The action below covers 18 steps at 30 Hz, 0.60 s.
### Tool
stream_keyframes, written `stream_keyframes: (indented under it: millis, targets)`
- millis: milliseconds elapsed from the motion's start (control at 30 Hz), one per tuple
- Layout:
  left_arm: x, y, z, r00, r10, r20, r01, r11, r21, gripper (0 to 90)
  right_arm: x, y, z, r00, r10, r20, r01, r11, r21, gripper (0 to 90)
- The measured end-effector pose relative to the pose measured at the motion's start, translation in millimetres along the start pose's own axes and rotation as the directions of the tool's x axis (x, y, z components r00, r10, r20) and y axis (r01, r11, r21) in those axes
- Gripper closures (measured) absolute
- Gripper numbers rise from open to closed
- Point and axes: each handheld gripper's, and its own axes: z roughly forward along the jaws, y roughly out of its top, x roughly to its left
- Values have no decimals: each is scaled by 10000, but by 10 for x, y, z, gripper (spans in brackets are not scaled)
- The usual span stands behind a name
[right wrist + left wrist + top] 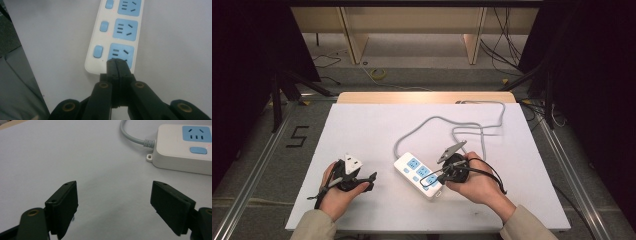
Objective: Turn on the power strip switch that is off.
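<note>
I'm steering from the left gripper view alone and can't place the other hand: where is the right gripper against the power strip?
Observer: The right gripper has its fingers shut, with the tips over the end socket of the power strip, at the end away from the cord.
Operator: Is it holding anything?
Observer: No, nothing shows between the shut fingers.
Operator: How many sockets are there in all?
Observer: There are three blue sockets in a row, each with a blue button beside it.
</note>
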Motion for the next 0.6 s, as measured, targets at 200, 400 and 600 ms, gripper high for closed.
stream_keyframes:
  millis: [200,400,600]
  targets:
    - [-2,1,1,10000,-2,10,2,10000,-2,221,10,28,14,9999,-109,-16,109,9999,56,900]
    - [-1,1,-1,10000,-17,-12,17,10000,-15,221,26,61,40,9998,-171,-65,172,9998,124,900]
    - [-1,1,-1,10000,-8,-9,8,10000,-8,221,47,93,72,9996,-255,-107,257,9995,196,900]
